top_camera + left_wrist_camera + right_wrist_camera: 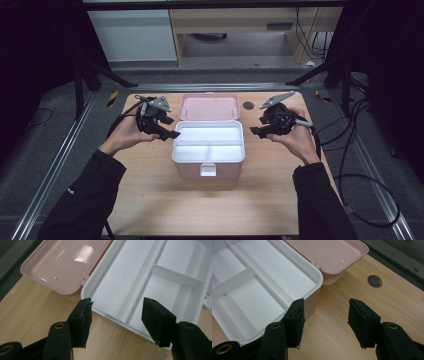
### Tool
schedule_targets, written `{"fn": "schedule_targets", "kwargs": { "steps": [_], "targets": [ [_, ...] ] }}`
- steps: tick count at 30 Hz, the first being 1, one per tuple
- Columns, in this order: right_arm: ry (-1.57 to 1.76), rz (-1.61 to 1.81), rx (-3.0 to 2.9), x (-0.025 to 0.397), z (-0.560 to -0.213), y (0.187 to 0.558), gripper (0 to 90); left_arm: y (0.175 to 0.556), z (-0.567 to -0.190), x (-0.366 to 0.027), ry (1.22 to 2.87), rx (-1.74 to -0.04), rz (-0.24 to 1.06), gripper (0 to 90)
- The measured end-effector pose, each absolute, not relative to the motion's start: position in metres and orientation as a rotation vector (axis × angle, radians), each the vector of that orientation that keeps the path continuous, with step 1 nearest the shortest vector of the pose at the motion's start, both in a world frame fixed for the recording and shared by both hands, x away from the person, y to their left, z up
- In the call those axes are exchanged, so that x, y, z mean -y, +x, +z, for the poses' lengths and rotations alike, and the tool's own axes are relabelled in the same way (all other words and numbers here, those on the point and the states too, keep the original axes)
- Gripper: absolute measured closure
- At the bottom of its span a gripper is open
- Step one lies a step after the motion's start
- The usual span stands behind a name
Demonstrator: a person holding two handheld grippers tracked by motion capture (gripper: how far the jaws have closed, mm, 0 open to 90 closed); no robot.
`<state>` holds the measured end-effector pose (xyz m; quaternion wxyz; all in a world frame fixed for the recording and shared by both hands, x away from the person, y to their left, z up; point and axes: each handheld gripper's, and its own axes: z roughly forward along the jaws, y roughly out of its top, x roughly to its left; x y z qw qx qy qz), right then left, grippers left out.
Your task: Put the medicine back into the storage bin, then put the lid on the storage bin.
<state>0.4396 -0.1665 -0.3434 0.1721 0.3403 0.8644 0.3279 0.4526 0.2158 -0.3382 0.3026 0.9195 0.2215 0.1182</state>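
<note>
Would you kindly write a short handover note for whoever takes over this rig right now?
Left gripper: open, holding nothing, at the left edge of the box.
Right gripper: open, holding nothing, at the box's right edge.
The pink box sits mid-table, its lid swung fully back, its white tray with nothing in its compartments.
Done: box is open.
Left, probably: lift the tray out or close the lid.

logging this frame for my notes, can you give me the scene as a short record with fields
box: pink box at mid-table, open
lid: pink lid folded back flat on the table behind the box
insert: white tray on top of the box, with dividers, compartments empty
left gripper: open, at the tray's left edge, holding nothing
right gripper: open, at the tray's right edge, holding nothing
surface: wooden table with a round dark hole near the lid
</note>
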Motion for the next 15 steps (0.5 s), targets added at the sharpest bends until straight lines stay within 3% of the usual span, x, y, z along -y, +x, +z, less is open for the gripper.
{"fn": "schedule_targets", "kwargs": {
  "steps": [6, 15],
  "targets": [
    [1.079, 0.965, -2.330, 0.193, -0.352, 0.431, 42.4, 0.460, -0.354, -0.230, 2.285, -0.788, 0.332, 36.2],
    [1.144, 1.017, -2.227, 0.200, -0.355, 0.437, 42.5, 0.470, -0.363, -0.240, 2.167, -0.886, 0.378, 34.3]
  ]
}}
